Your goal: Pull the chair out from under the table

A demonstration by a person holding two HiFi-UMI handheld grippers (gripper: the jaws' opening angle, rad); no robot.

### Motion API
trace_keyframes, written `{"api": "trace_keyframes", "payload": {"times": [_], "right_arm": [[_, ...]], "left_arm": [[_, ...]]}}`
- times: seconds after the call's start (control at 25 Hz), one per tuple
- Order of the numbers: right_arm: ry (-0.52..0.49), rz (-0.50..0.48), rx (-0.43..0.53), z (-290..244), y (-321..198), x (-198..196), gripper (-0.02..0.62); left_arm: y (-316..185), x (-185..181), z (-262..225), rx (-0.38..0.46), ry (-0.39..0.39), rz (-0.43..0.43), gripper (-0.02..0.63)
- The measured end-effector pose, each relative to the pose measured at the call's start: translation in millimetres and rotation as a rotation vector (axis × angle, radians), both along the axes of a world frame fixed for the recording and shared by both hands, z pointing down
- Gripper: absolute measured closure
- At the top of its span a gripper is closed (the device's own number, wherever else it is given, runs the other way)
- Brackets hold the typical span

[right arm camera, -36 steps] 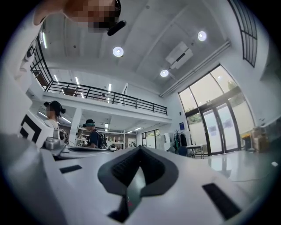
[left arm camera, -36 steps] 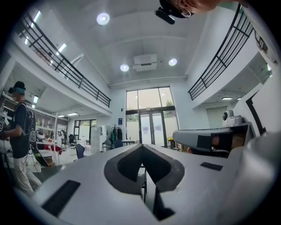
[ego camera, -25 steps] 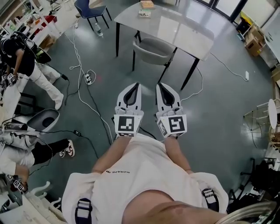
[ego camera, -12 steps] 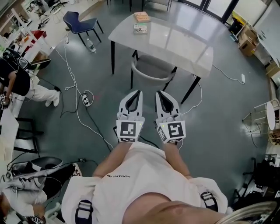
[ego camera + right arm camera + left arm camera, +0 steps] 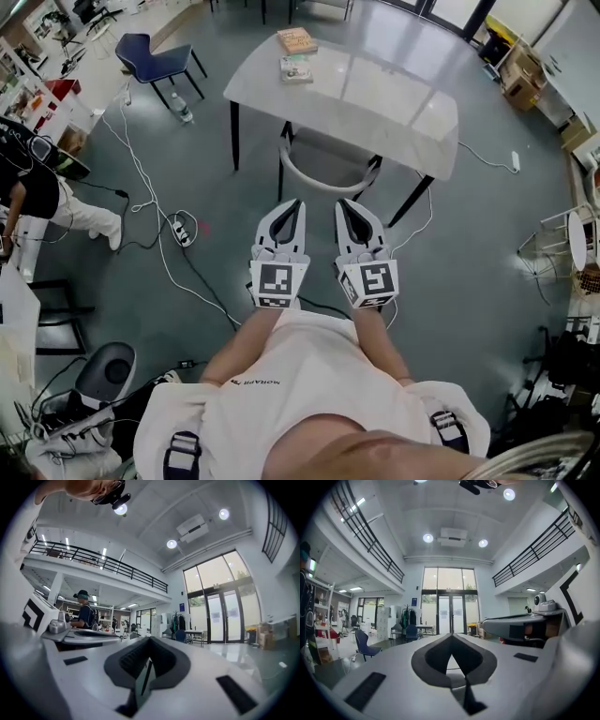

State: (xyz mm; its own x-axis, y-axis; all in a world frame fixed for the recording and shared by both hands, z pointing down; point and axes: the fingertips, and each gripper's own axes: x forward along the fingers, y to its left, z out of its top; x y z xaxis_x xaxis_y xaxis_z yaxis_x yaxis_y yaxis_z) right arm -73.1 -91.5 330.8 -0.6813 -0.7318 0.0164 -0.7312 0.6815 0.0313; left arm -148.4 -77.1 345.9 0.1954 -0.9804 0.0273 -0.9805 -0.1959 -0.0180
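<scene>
Closes in on the chair (image 5: 328, 159), still tucked under the tabletop (image 5: 375, 103) yet nearer than a second ago; carries the left gripper (image 5: 296, 202) and right gripper (image 5: 343, 202) side by side, jaws closed on nothing, short of it; leaves grasp and pull undone.

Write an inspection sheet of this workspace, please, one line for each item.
surface: grey table, glossy top, mostly bare.
job's things: grey chair pushed under the table's near edge, untouched.
clutter: two books on the table's far corner; bottle on the floor.
grippers: left gripper and right gripper both shut, empty, side by side, short of the chair.
cables: power strip and white cables on the floor, left of the chair.
surroundings: blue chair, person at the left.
</scene>
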Motion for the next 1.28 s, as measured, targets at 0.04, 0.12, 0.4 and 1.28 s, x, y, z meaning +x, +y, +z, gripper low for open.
{"api": "trace_keyframes", "payload": {"times": [0.04,0.12,0.4,1.28], "right_arm": [[0.008,0.004,-0.007,3,-5,-3,0.581],[0.028,0.010,-0.024,9,-13,-6,0.581],[0.085,0.034,-0.068,35,-42,6,0.581],[0.288,-0.050,-0.266,153,-119,20,0.580]], "left_arm": [[-6,-3,2,-0.009,0.003,0.008,0.601],[-15,-7,6,-0.028,0.006,0.024,0.601],[-42,7,31,-0.081,-0.061,0.087,0.601],[-122,17,143,-0.344,-0.426,0.216,0.601]]}}
